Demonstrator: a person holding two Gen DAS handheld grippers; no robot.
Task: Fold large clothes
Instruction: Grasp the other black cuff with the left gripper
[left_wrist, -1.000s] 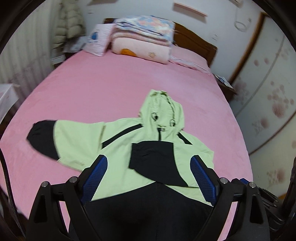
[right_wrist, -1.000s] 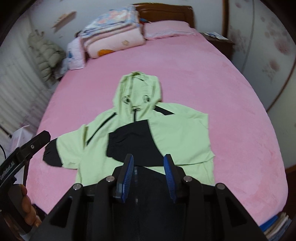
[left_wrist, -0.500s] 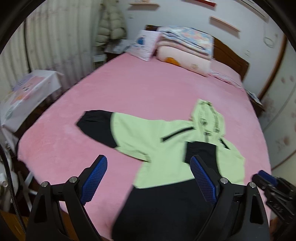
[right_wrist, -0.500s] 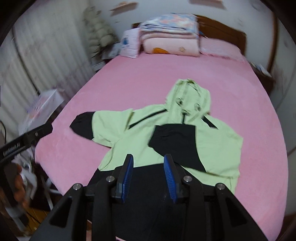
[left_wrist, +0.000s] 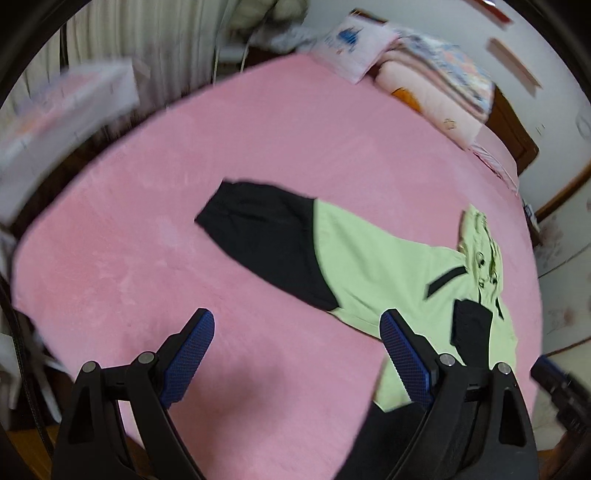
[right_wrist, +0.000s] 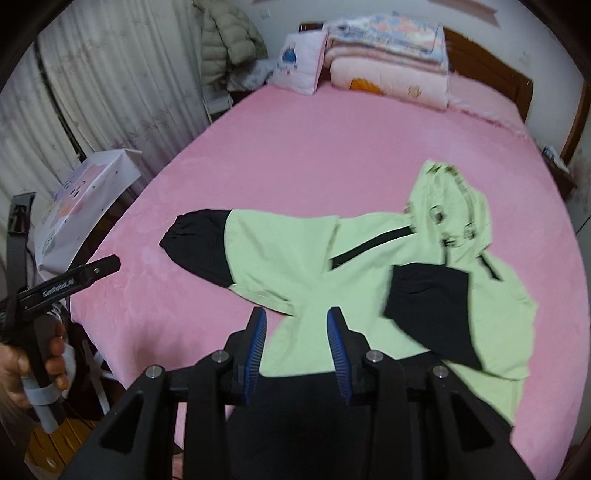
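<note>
A light green and black hooded jacket (right_wrist: 369, 266) lies flat on the pink bed (right_wrist: 314, 155). One sleeve is folded across the chest, its black cuff (right_wrist: 428, 310) on top. The other sleeve (right_wrist: 258, 251) stretches out to the left with its black cuff (left_wrist: 266, 243) on the bedspread. My left gripper (left_wrist: 295, 334) is wide open and empty, above the bed near that outstretched sleeve; it also shows in the right wrist view (right_wrist: 88, 273). My right gripper (right_wrist: 297, 326) is open with a narrower gap, empty, above the jacket's lower hem.
Folded quilts and pillows (right_wrist: 388, 66) are stacked at the headboard. A white bag (right_wrist: 85, 192) stands beside the bed's left edge, with curtains (right_wrist: 110, 92) and a hanging puffer coat (right_wrist: 229, 40) behind. Wide bare bedspread lies beyond the jacket.
Both views have swung left. The left gripper moved from over the jacket's body toward the outstretched left sleeve. The jacket has not moved and both grippers stay open.
</note>
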